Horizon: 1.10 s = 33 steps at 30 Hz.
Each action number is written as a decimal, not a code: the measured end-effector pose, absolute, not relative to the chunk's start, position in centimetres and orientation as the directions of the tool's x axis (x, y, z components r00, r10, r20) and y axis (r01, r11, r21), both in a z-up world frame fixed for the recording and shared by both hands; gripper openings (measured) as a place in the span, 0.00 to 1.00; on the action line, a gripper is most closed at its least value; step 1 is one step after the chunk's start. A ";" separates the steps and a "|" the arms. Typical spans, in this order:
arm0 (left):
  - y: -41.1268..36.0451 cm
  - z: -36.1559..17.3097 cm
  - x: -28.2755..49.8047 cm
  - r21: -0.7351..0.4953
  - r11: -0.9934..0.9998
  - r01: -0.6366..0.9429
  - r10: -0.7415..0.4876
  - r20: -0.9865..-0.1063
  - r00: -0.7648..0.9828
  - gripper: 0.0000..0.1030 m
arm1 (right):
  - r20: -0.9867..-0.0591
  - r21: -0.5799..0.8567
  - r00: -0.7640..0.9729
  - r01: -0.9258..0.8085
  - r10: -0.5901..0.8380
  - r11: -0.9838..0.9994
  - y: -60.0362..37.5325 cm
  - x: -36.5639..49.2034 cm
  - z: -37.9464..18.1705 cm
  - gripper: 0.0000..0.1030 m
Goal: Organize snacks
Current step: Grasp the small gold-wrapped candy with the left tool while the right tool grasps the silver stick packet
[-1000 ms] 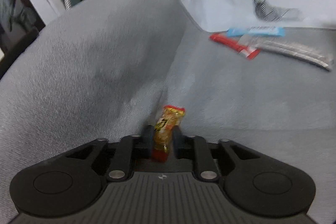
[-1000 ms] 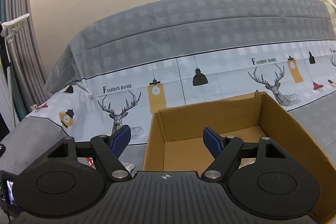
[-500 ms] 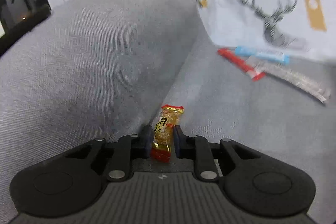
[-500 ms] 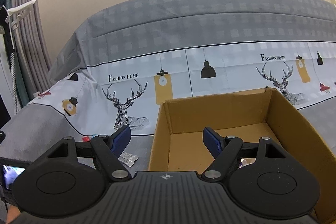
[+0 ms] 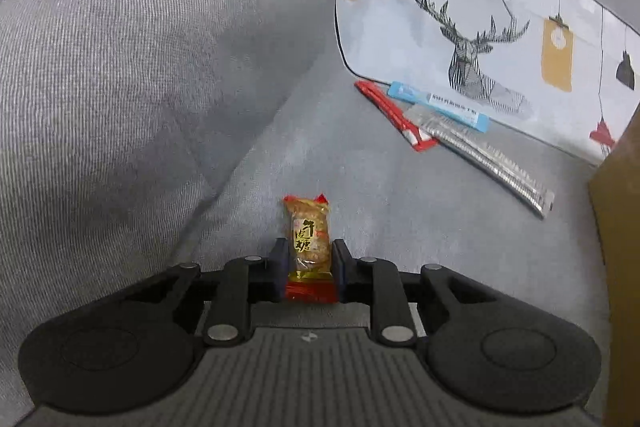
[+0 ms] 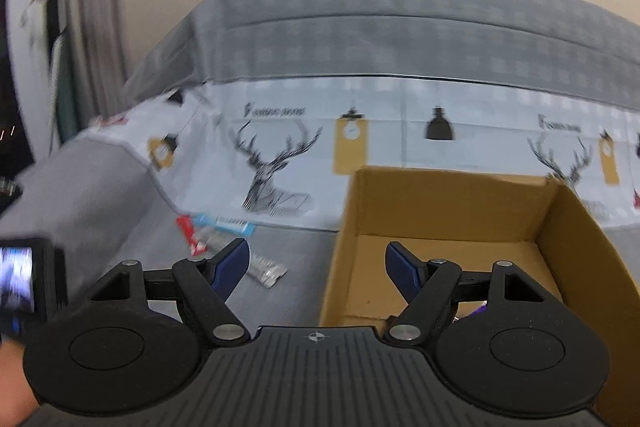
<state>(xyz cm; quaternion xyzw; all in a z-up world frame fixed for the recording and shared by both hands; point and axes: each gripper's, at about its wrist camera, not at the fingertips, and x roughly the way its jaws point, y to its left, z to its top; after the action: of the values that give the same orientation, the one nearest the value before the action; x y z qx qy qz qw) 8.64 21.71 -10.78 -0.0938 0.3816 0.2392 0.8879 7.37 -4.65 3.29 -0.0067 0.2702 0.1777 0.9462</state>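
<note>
My left gripper point(image 5: 308, 259) is shut on a small orange-and-red wrapped candy point(image 5: 309, 239), held upright above the grey sofa seat point(image 5: 360, 187). Farther off on the seat lie a red stick packet point(image 5: 394, 117), a blue packet point(image 5: 440, 101) and a silver foil strip point(image 5: 488, 163). In the right wrist view my right gripper point(image 6: 318, 261) stands open and empty, straddling the near left corner of an open cardboard box point(image 6: 452, 203). The same red packet point(image 6: 190, 233), blue packet point(image 6: 232, 225) and silver strip point(image 6: 266, 269) lie left of the box.
A grey sofa armrest point(image 5: 120, 67) rises at the left. A deer-print cover point(image 6: 280, 155) drapes the sofa back. The box's brown wall point(image 5: 616, 227) shows at the right edge of the left view. A device with a lit screen point(image 6: 18, 273) sits at the far left.
The left gripper has lifted and rolled, so the candy now stands upright and the packets sit nearer the centre. The right gripper has swung left, bringing the packets on the seat into view.
</note>
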 end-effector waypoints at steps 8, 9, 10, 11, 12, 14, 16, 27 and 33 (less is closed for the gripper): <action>23.5 -11.1 9.4 -0.084 0.827 -0.557 0.321 -0.742 0.589 0.23 | -0.624 0.113 0.663 -0.446 0.413 0.888 -0.1 10.2 2.4 0.75; 23.7 -11.1 9.5 -0.094 0.821 -0.563 0.316 -0.746 0.586 0.23 | -0.639 0.114 0.650 -0.448 0.411 0.887 1.1 10.9 2.2 0.75; 23.8 -11.2 9.6 -0.100 0.818 -0.567 0.313 -0.749 0.584 0.23 | -0.660 0.111 0.633 -0.450 0.404 0.886 2.7 12.1 2.0 0.75; 23.9 -11.2 9.9 -0.103 0.816 -0.568 0.310 -0.752 0.581 0.23 | -0.677 0.108 0.619 -0.451 0.397 0.886 3.9 13.2 1.6 0.75; 24.0 -11.2 9.9 -0.108 0.814 -0.570 0.306 -0.755 0.580 0.23 | -0.696 0.101 0.604 -0.452 0.387 0.886 5.3 14.5 1.1 0.75; 24.3 -11.2 10.1 -0.123 0.810 -0.574 0.295 -0.760 0.579 0.23 | -0.739 0.084 0.567 -0.458 0.364 0.885 7.9 16.9 0.0 0.75; 24.6 -11.2 10.1 -0.134 0.807 -0.575 0.287 -0.762 0.580 0.23 | -0.775 0.042 0.541 -0.472 0.327 0.880 10.4 19.3 -1.5 0.76; 25.3 -11.3 10.2 -0.172 0.791 -0.587 0.266 -0.768 0.583 0.23 | -0.879 -0.079 0.431 -0.554 0.204 0.829 13.8 26.0 -8.3 0.77; 25.2 -11.2 10.4 -0.163 0.794 -0.586 0.270 -0.770 0.579 0.23 | -0.862 -0.034 0.429 -0.579 0.270 0.814 13.4 24.7 -8.0 0.21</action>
<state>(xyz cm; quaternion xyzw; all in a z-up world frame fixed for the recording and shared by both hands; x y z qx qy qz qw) 10.37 25.20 -11.18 -0.2047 0.3865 0.2476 0.8646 24.67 13.42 -7.96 -0.1652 0.4690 0.2561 0.8289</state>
